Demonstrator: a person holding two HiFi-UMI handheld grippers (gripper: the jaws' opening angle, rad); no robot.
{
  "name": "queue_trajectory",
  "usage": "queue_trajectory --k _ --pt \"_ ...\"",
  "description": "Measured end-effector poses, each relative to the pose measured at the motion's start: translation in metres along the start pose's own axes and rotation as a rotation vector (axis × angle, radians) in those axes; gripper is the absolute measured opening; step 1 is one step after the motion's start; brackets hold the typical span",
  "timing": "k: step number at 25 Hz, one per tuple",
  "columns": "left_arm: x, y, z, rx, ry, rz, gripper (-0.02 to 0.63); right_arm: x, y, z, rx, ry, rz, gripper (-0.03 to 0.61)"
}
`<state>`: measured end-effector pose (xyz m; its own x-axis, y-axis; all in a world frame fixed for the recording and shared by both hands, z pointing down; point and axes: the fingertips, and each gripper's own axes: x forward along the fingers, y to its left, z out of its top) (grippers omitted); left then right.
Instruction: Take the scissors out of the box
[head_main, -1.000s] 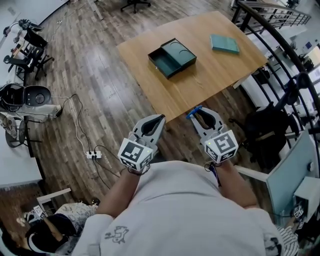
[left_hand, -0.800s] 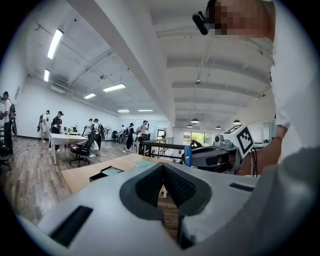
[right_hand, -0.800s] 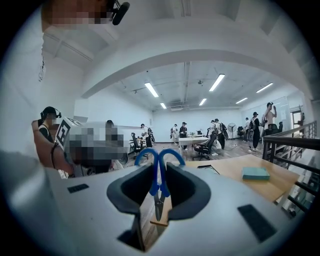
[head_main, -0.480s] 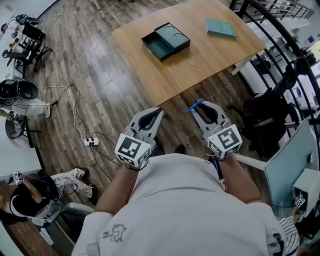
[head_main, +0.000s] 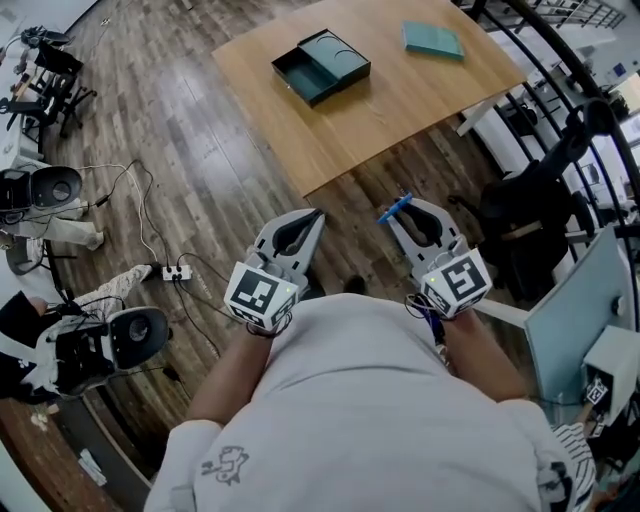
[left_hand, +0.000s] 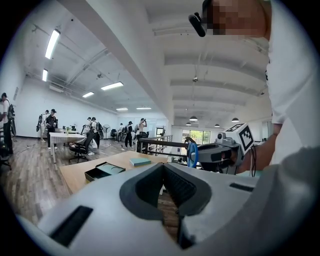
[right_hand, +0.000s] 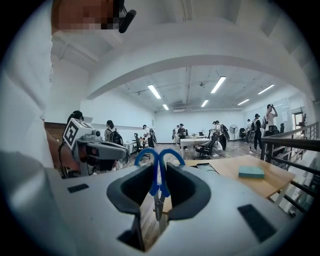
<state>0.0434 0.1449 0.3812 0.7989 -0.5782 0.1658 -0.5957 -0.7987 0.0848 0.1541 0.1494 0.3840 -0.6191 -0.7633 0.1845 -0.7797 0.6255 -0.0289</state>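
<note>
1. Right gripper (head_main: 404, 207): the jaws are standing narrow, with the pads pressing on the scissors (right_hand: 159, 175) just below the blue loops.
2. Scissors: in the right gripper view the loops are showing at 12 o'clock and the blades are pointing to 6 o'clock (long axis running along the jaw gap). They are already out of the box.
3. Left gripper (head_main: 312, 216): the jaws are meeting and carrying nothing, and it is riding near the right one, at its 9 o'clock.
4. Box (head_main: 320, 66): it is sitting open on the table (head_main: 400, 100), well apart, at 11 o'clock from the scissors in the head view. Any set-down is probably falling to the right hand alone.
</note>
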Motion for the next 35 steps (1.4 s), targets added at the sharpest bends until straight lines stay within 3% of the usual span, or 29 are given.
queue_trajectory --k 21,35 --pt "0.016 0.004 -0.006 -0.017 0.008 -0.012 0.005 -0.01 -0.011 -0.013 0.006 -0.007 0.007 0.094" --pt "0.024 0.019 0.001 -0.05 -0.001 -0.014 0.005 0.007 -0.02 0.0 0.021 -0.023 0.007 0.094"
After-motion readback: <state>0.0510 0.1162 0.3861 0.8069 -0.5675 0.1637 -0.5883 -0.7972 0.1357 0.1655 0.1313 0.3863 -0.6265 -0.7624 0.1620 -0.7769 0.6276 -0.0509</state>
